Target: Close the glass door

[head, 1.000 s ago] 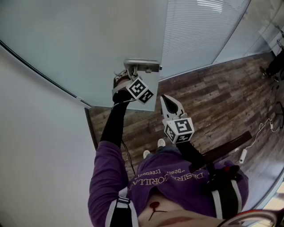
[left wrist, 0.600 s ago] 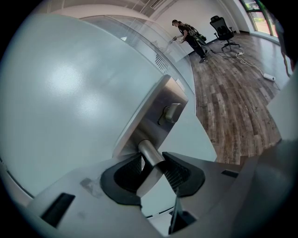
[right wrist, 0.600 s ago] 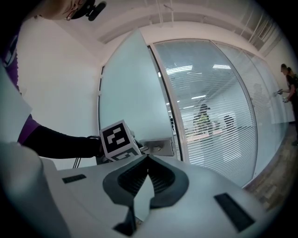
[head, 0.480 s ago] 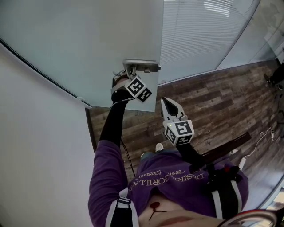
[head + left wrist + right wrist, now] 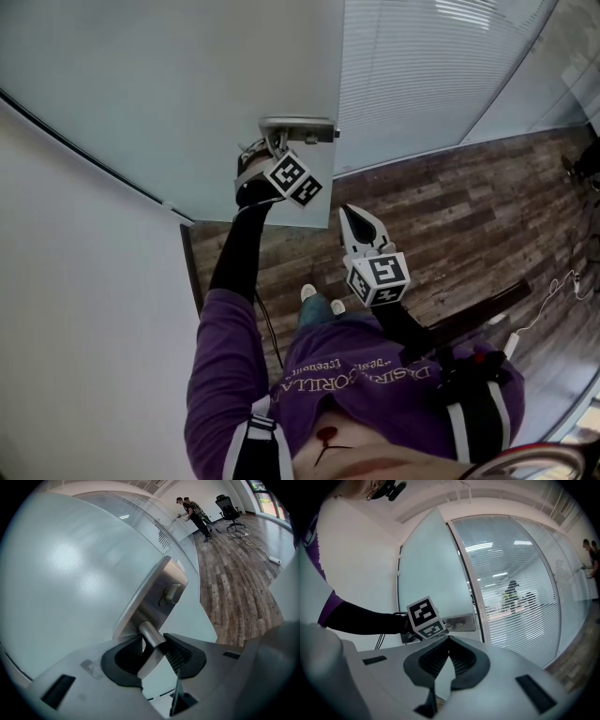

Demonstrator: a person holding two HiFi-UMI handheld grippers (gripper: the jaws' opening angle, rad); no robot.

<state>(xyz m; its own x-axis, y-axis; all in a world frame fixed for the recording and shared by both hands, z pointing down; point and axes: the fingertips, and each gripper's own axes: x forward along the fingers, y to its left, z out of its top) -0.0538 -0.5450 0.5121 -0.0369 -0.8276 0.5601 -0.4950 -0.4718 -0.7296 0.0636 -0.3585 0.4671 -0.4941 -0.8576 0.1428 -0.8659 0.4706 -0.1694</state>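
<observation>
Room: an office with wood floor (image 5: 450, 216), closed off by a frosted glass door (image 5: 187, 94) and a partition (image 5: 422, 75) with blinds behind it.
Left tongs (image 5: 275, 142): clamped on the door's handle (image 5: 149, 634), the lever pinched between both pads.
Right tongs (image 5: 351, 214): closed tip against tip, with nothing held. They were kept clear of the door, beside the left tongs and nearer the person.
Door: set straight ahead of the left tongs, its free edge to their right, towards the partition.
Plate (image 5: 157, 595): mounted on the door just beyond the left tongs' tips.
Done: the handle was taken, and the door was judged to be most of the way round.
Left: the free edge did not look seated beside the partition, so the last swing and the latching were judged outstanding.
Unclear: how much gap remained could not be told.
</observation>
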